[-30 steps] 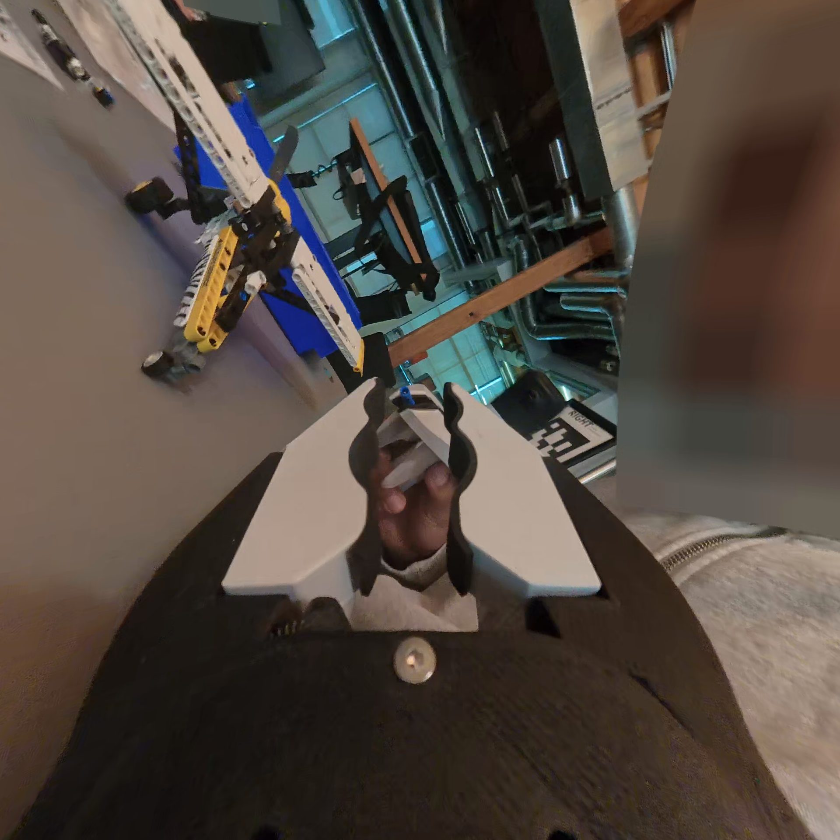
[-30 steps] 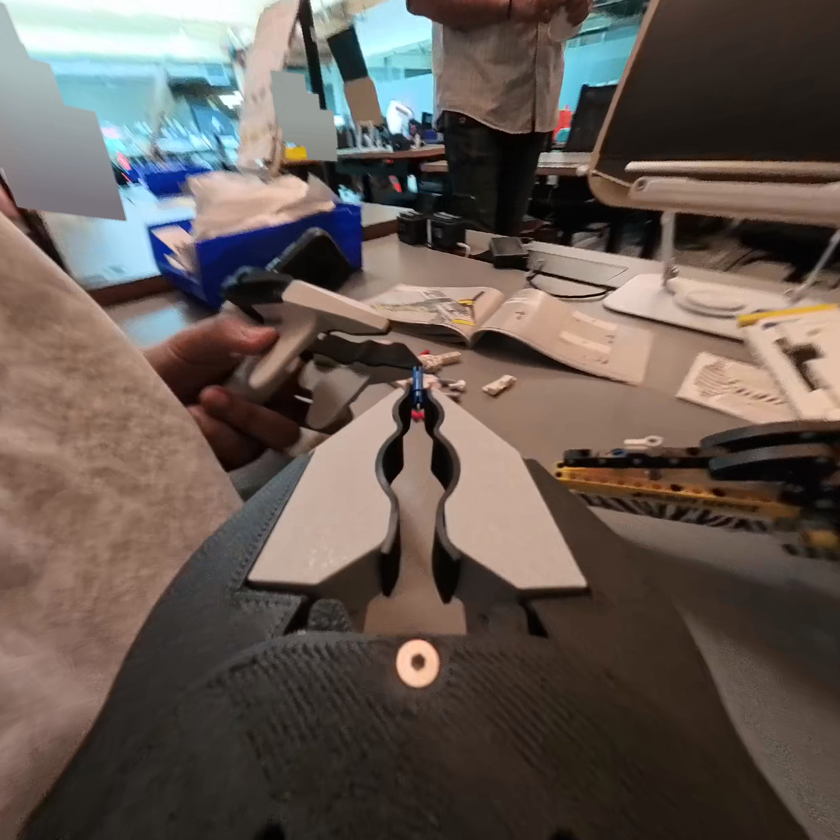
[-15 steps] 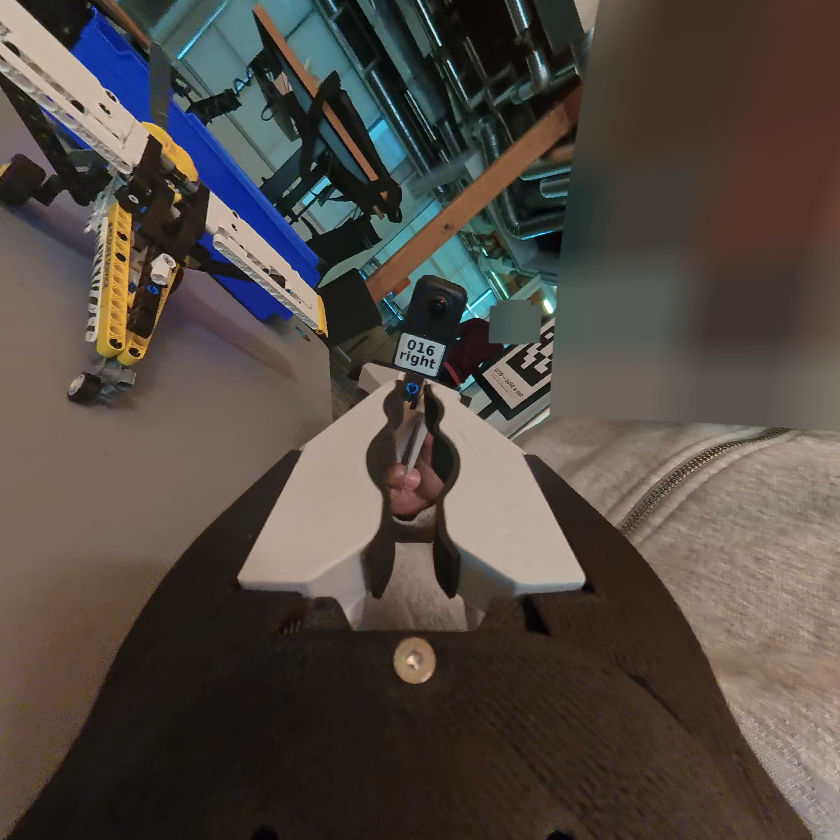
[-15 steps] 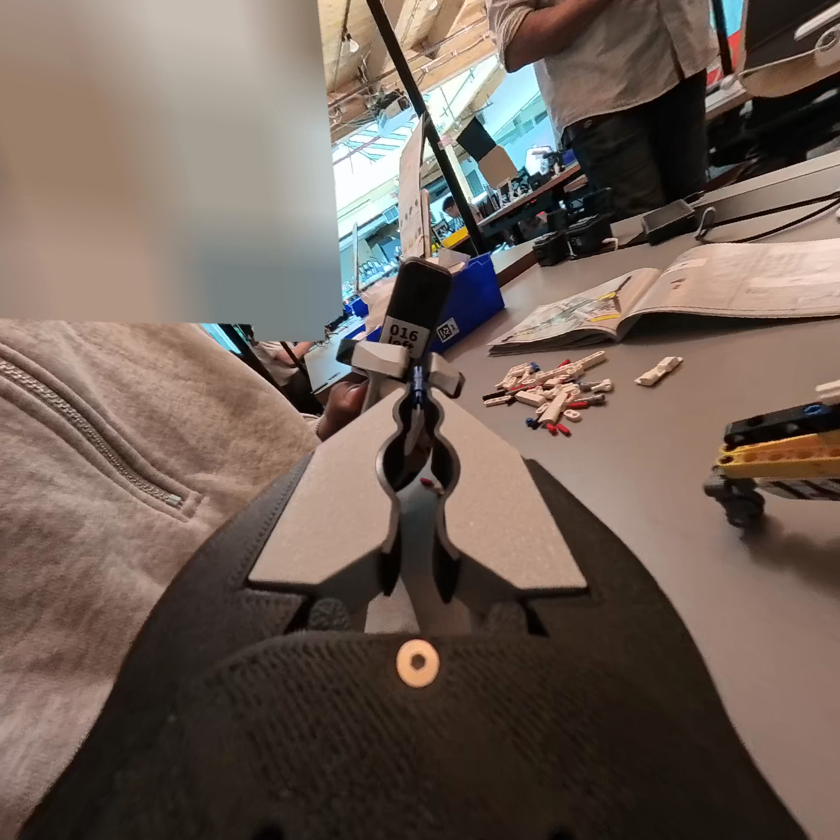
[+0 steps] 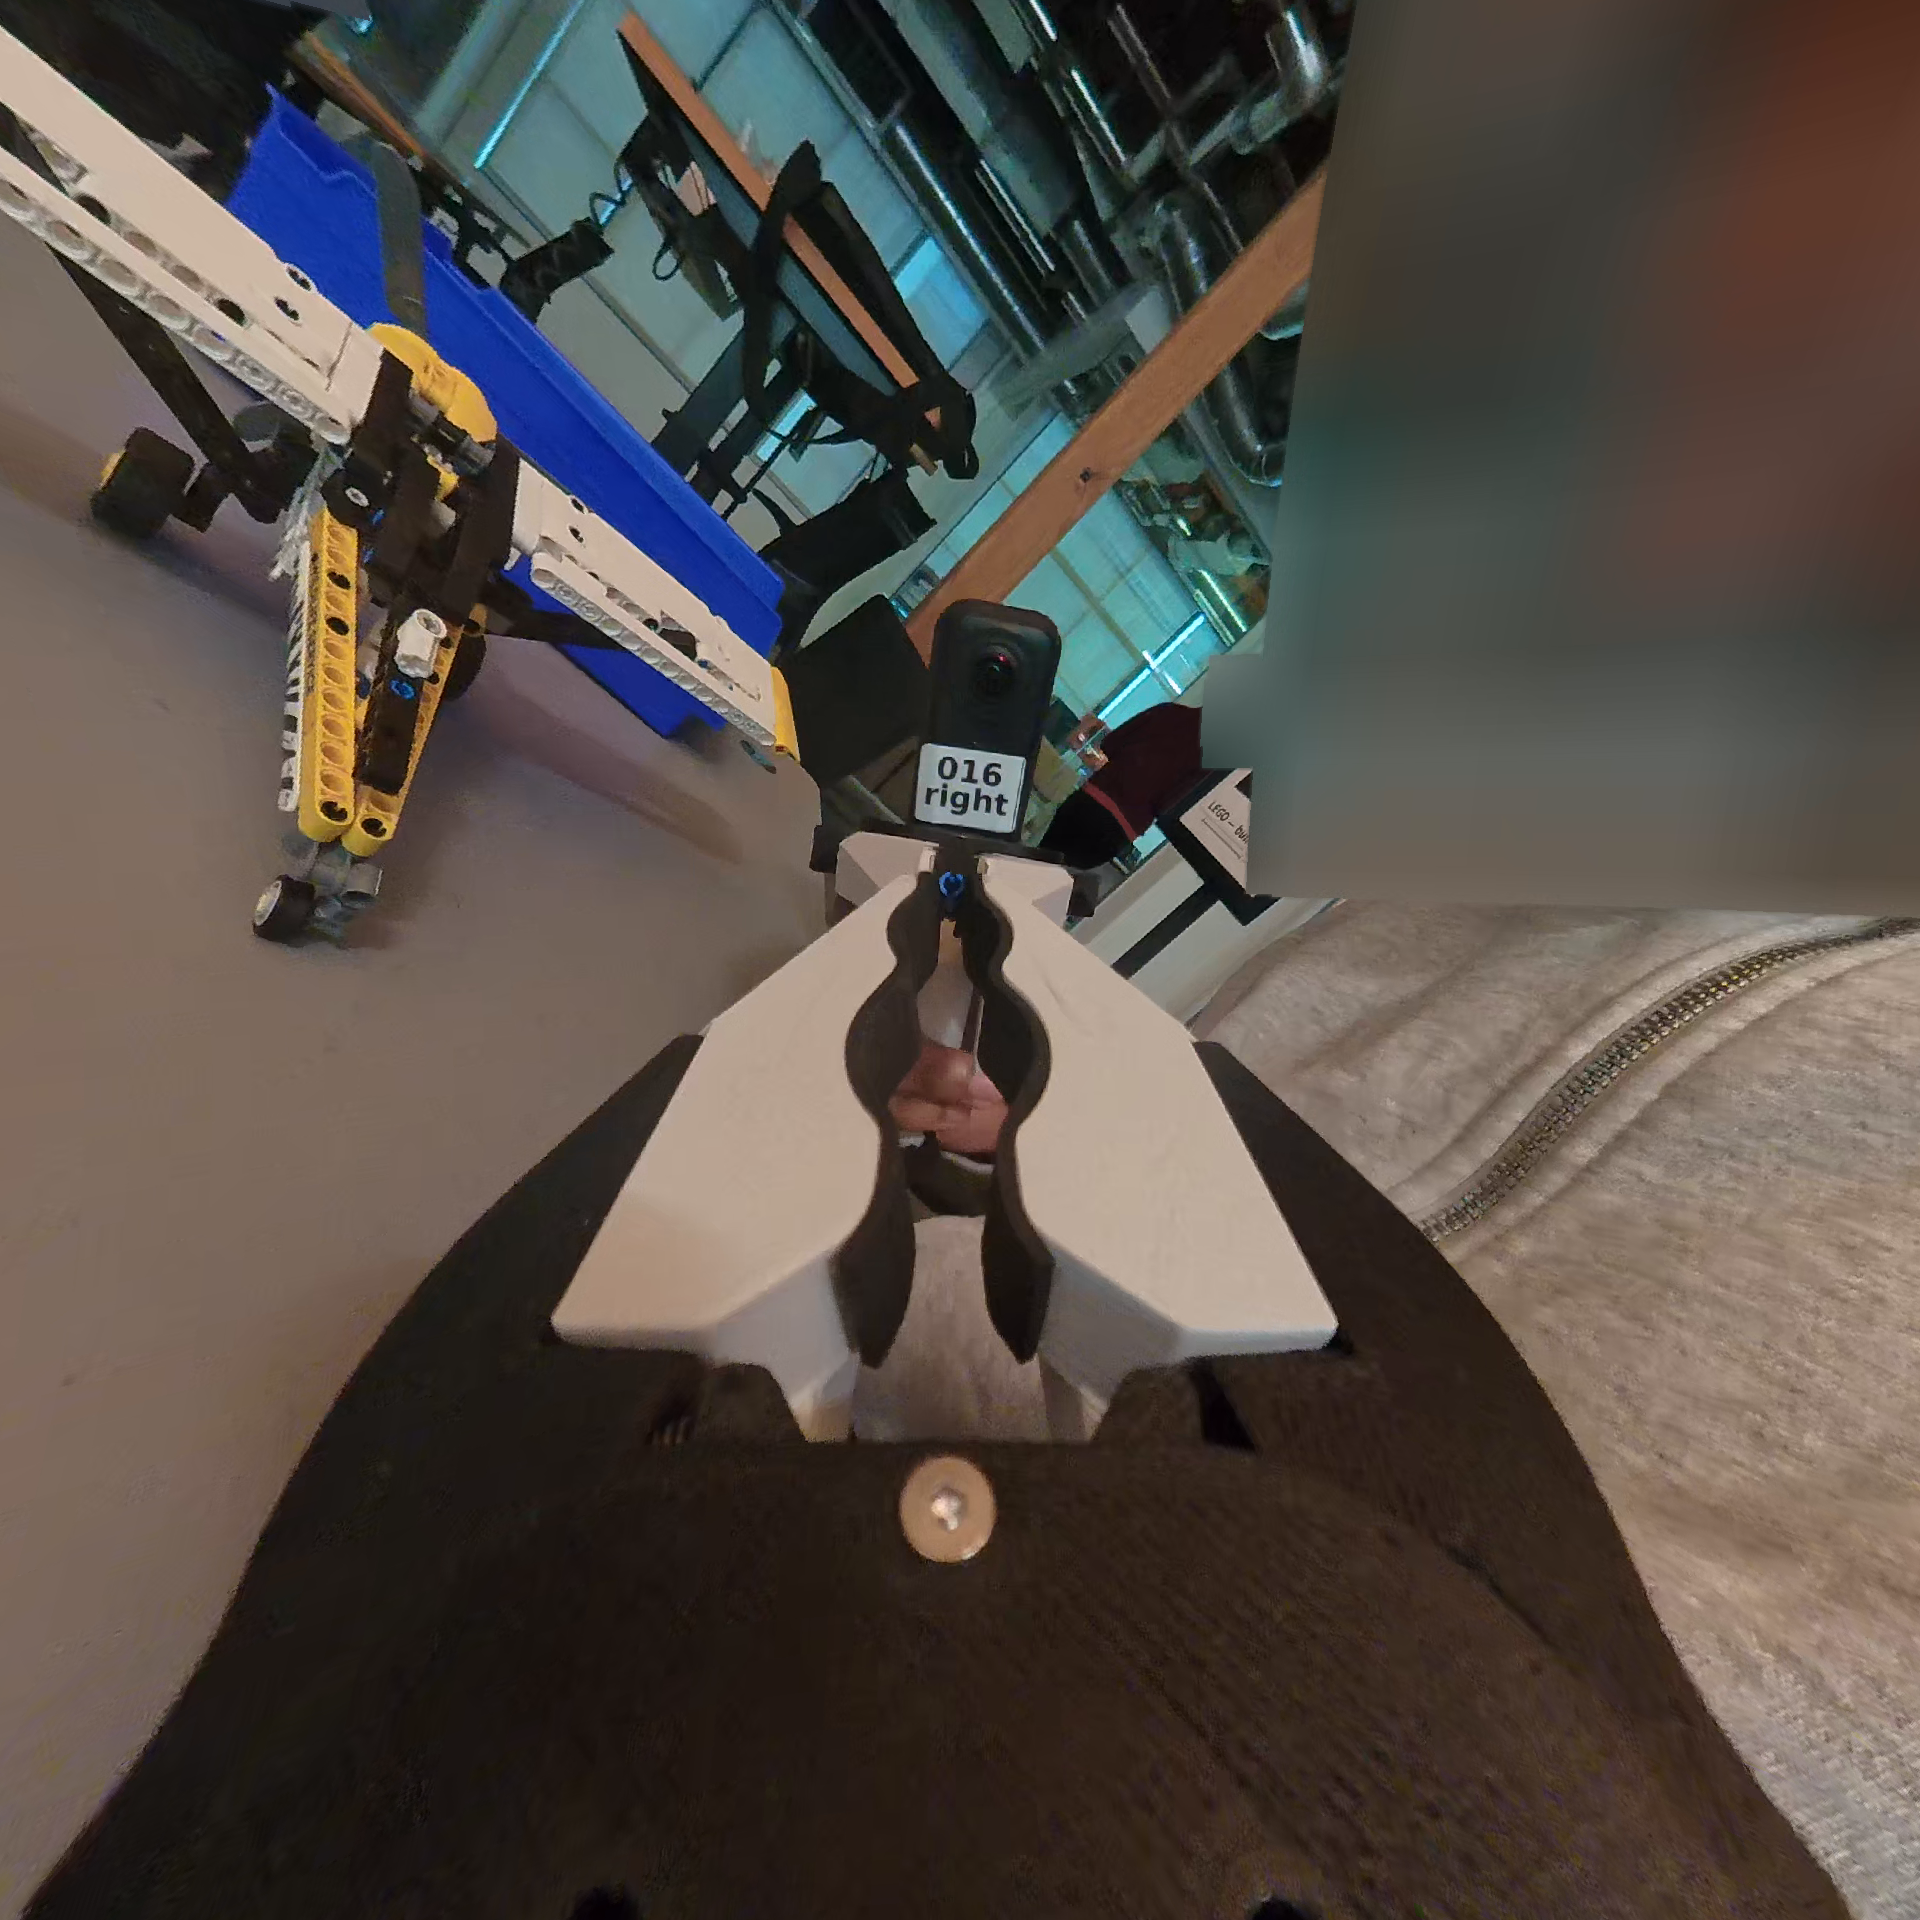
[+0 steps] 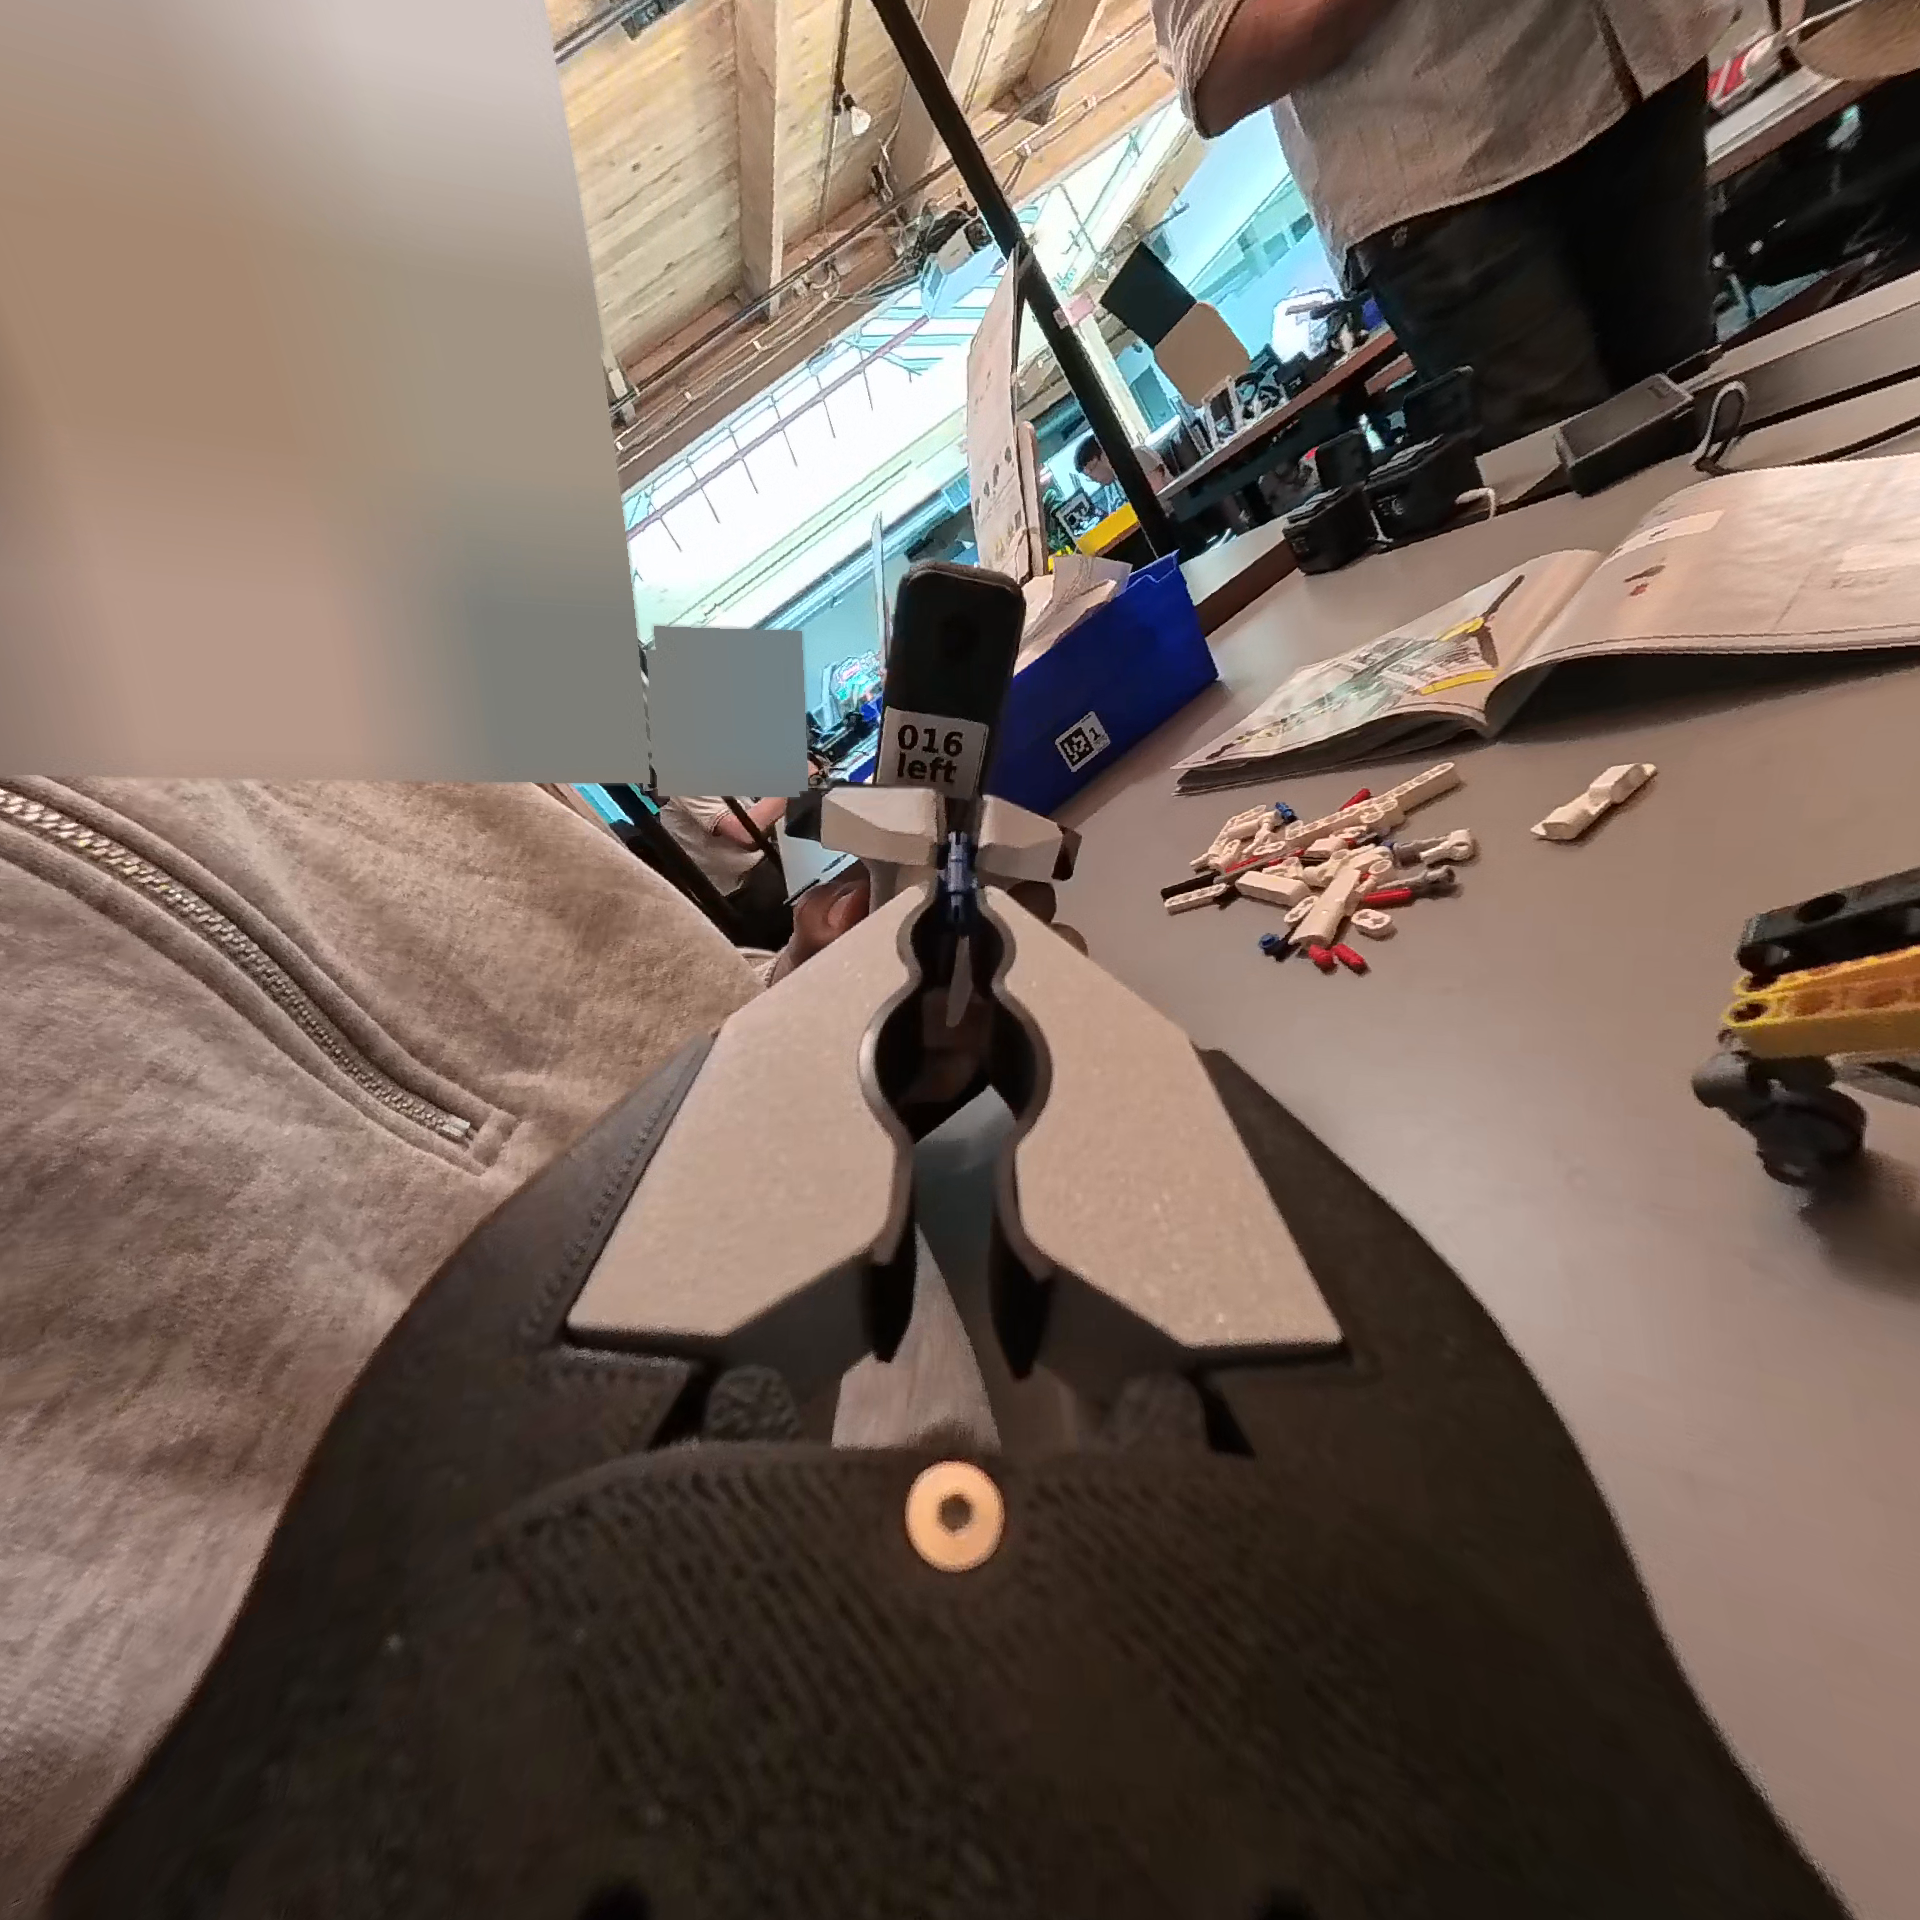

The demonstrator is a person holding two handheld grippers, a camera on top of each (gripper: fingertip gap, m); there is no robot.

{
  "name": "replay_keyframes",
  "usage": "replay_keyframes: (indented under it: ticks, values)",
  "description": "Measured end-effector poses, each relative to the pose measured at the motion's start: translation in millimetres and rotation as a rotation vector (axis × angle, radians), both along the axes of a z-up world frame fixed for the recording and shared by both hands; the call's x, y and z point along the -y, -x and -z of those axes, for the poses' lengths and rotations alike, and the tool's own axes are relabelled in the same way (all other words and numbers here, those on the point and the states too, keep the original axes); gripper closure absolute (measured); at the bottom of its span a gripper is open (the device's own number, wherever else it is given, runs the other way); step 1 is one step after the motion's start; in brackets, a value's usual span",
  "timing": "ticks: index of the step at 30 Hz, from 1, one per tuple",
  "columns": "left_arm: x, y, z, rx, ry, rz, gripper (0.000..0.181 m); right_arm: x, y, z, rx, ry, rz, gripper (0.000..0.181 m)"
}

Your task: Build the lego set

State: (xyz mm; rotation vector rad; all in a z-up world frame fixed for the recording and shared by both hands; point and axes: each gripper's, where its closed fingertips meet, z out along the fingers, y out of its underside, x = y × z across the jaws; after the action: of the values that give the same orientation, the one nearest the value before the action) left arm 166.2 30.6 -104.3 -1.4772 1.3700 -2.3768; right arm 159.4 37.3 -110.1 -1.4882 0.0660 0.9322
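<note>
My two grippers meet tip to tip above the person's lap at the table edge. A small blue pin (image 6: 956,871) sits between them. My right gripper (image 6: 956,906) is shut on its near end. My left gripper (image 5: 948,902) is shut, with the blue pin (image 5: 948,884) showing end-on at its tips. The other gripper's white fingers face each view. The part-built yellow, black and white lego model (image 5: 353,623) stands on the grey table at the left of the left wrist view. Its wheeled end (image 6: 1839,1018) shows at the right edge of the right wrist view.
A pile of small loose white, red and blue pieces (image 6: 1320,873) lies on the table, with one white piece (image 6: 1590,816) beside it. An open instruction booklet (image 6: 1558,644) and a blue bin (image 6: 1101,696) lie behind. A person (image 6: 1455,156) stands at the far side. Only a small space, under 4 cm, lies between the two pairs of fingers.
Both grippers have swung up off the table to face each other. The left gripper, open a second ago, has closed at the pin that the right one holds.
</note>
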Motion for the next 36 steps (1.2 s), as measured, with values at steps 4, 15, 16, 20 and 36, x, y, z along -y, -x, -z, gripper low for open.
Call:
replay_keyframes:
  ticks: [4, 15, 16, 20, 36]
  values:
    - [2.2, -2.1, 4.7, -0.016, -0.029, 0.017, 0.179, 1.7, -2.5, 4.1, 0.033, 0.010, 0.008, 0.178]
    - [1.7, -19.8, 17.0, -0.074, -0.193, 0.170, 0.179, 0.4, -19.0, 20.2, 0.200, 0.141, 0.075, 0.178]
    - [-3.8, -28.3, 18.1, -0.074, -0.236, 0.140, 0.178, -2.0, -27.9, 22.9, 0.222, 0.170, 0.123, 0.178]
    - [-25.6, -65.1, 37.6, -0.109, -0.466, 0.024, 0.154, -5.9, -73.3, 43.8, 0.233, 0.329, 0.332, 0.178]
    - [-24.2, -91.7, 73.4, -0.129, -0.558, 0.128, 0.147, -25.1, -101.1, 83.8, 0.399, 0.597, 0.425, 0.178]
